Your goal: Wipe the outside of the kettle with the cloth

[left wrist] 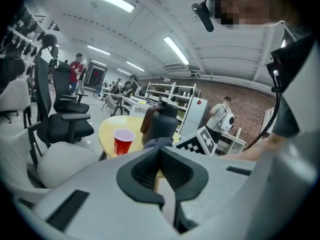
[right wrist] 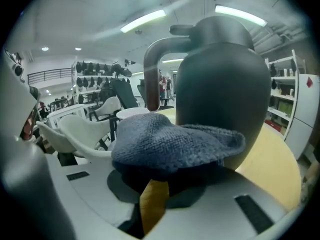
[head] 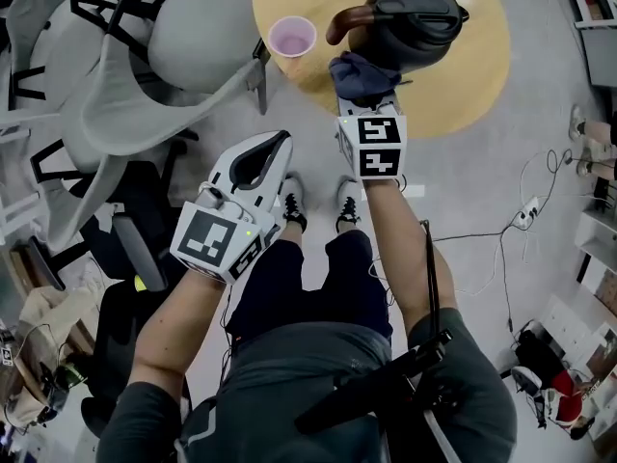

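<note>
A black kettle [head: 416, 19] with a brown handle [head: 345, 24] stands on the round yellow table [head: 482, 75]. My right gripper [head: 364, 99] is shut on a bunched blue-grey cloth [head: 361, 73], which lies against the kettle's near side. In the right gripper view the cloth [right wrist: 170, 144] covers the jaws' tips, and the kettle [right wrist: 222, 89] stands directly behind it. My left gripper [head: 273, 149] hangs off the table's near left, shut and holding nothing. Its view looks over the closed jaws toward the kettle [left wrist: 161, 121] and the cloth [left wrist: 157, 143].
A red cup [head: 292, 37] stands on the table left of the kettle, also seen as the cup [left wrist: 123, 141]. White chairs [head: 193, 37] crowd the table's left side. A power strip and cables [head: 525, 215] lie on the floor at right. Shelves [head: 593, 17] line the right edge.
</note>
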Action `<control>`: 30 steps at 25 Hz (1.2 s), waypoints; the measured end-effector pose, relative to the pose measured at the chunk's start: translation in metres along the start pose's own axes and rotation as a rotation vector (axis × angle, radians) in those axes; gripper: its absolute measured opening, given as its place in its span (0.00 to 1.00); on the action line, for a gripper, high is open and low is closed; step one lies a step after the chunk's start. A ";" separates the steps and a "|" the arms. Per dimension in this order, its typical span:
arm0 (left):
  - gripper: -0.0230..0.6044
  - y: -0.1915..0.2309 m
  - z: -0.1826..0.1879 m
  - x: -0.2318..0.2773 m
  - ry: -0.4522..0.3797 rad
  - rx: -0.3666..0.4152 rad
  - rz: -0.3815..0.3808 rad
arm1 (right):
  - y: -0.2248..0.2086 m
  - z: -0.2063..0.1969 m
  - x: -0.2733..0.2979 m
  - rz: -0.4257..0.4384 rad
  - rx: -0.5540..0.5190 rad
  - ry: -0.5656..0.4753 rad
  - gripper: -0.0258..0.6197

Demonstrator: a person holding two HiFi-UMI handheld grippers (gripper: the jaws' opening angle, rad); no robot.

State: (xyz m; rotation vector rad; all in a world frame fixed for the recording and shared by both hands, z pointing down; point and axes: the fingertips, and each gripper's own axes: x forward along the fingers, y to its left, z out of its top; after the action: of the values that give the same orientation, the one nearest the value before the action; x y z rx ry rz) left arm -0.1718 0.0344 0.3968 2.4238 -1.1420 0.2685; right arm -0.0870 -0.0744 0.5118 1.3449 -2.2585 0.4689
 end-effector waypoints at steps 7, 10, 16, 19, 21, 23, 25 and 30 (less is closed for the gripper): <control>0.05 -0.002 0.000 -0.009 -0.011 0.005 -0.031 | 0.002 -0.003 -0.005 0.054 0.067 0.053 0.16; 0.05 0.002 0.015 -0.021 -0.022 0.022 0.003 | 0.002 0.011 -0.023 0.072 0.080 0.034 0.16; 0.05 -0.015 0.048 -0.050 -0.020 0.037 0.010 | 0.011 0.045 -0.091 0.131 0.088 0.007 0.16; 0.05 -0.011 0.078 -0.059 -0.058 -0.030 0.047 | 0.015 0.076 -0.126 0.171 0.069 -0.031 0.16; 0.05 -0.015 0.097 -0.064 -0.087 -0.058 0.044 | 0.013 0.096 -0.147 0.180 0.055 -0.063 0.16; 0.05 -0.024 0.114 -0.066 -0.097 -0.041 0.032 | 0.007 0.117 -0.166 0.184 0.036 -0.094 0.16; 0.05 -0.033 0.133 -0.067 -0.106 -0.009 0.021 | 0.002 0.138 -0.183 0.189 0.016 -0.120 0.16; 0.05 -0.054 0.183 -0.073 -0.144 0.065 0.022 | -0.001 0.176 -0.224 0.224 -0.003 -0.178 0.16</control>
State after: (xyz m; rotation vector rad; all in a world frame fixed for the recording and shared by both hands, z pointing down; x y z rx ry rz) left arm -0.1798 0.0284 0.1930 2.5233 -1.2394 0.1411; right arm -0.0324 -0.0024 0.2418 1.1781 -2.5703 0.4341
